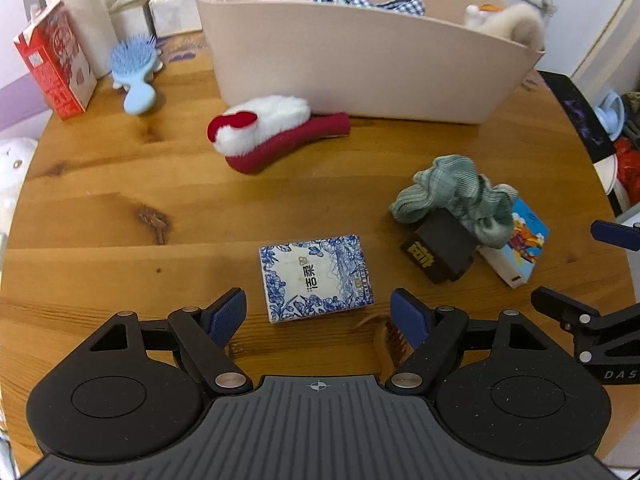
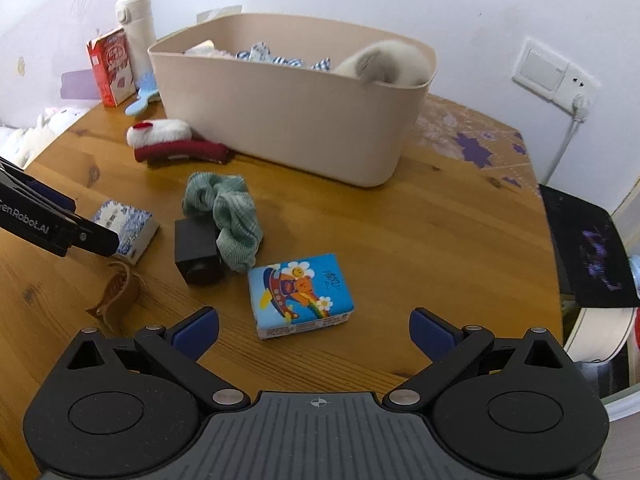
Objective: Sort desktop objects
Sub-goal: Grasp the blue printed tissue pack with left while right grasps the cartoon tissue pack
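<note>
Tissue packs lie flat near the tabletop's front edge: blue-white pack [image 1: 316, 278] before the left gripper [image 1: 318, 312], cartoon pack [image 2: 300, 294] before the right gripper [image 2: 314, 330]. Both grippers gape, empty. Likely light, squashy, slick-wrapped; pinch across the short sides.

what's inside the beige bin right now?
In the beige bin: blue-white checked cloth, a white plush toy at its right end, and something pale at the left. Anything deeper is hidden by the walls.
</note>
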